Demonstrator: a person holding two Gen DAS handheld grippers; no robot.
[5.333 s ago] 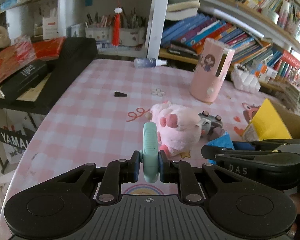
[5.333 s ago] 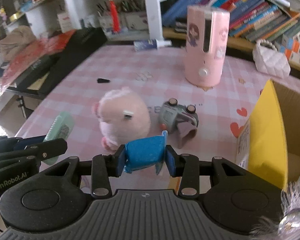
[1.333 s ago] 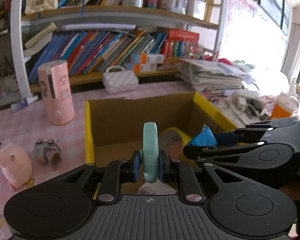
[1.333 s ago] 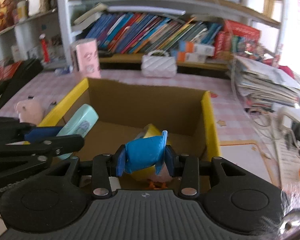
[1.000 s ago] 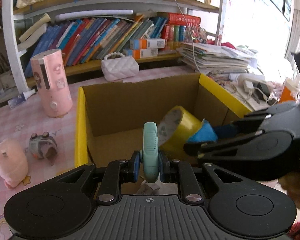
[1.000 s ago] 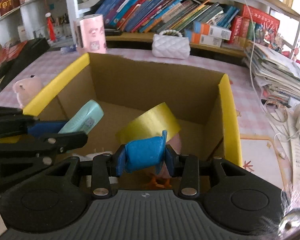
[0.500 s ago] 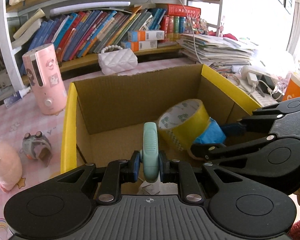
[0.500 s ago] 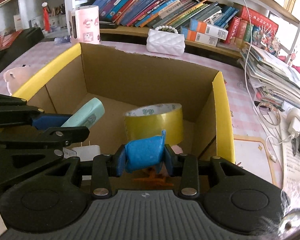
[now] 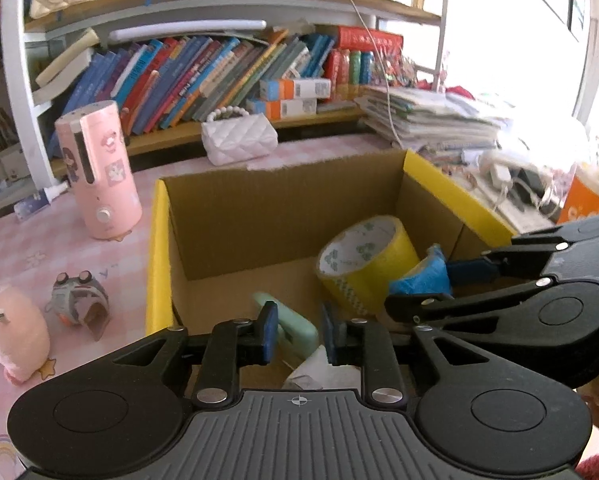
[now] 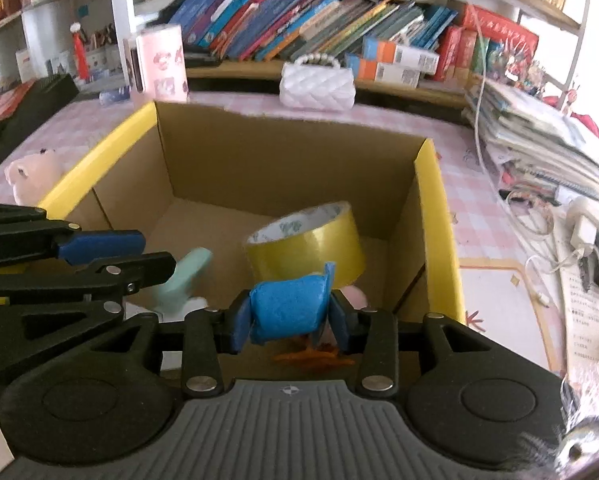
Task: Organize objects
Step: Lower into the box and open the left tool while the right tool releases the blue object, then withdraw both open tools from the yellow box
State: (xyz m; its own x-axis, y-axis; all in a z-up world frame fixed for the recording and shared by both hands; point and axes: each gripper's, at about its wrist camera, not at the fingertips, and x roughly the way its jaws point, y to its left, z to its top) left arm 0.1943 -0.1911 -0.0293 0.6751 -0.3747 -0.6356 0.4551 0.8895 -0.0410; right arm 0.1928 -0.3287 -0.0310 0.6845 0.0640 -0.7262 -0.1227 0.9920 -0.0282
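One mint case (image 9: 295, 330) lies inside the box (image 9: 157, 248), loose between the parted jaws of the left tool (image 9: 297, 338), which grips nothing; in the right wrist view the case (image 10: 181, 276) shows blurred at 9 o'clock of the tape. The right tool (image 10: 285, 320) is closed on one blue pouch (image 10: 289, 308), held over the box (image 10: 429, 200); in the left wrist view that tool (image 9: 435, 280) reaches in from 3 o'clock with the pouch (image 9: 423, 274) just beside the tape.

One roll of yellow tape (image 9: 365, 260) stands tilted on the box floor toward the right wall; it (image 10: 307, 242) sits at 12 o'clock of the pouch in the right wrist view. A white paper scrap (image 9: 313, 372) lies in the box near the case. Something pink and orange (image 10: 319, 350) shows under the pouch, too hidden to name.

On the pink checked worktop (image 9: 23, 248), at 9 o'clock of the box, sit one pink plush (image 9: 13, 328) and one small grey toy (image 9: 77, 296), near each other. One pink cylinder (image 9: 99, 172) stands upright at 11 o'clock, one spray bottle (image 9: 39, 202) lies beside it, and one white quilted purse (image 9: 239, 140) sits at 12 o'clock beyond the box. Two shelves of books (image 9: 219, 76) rise behind.
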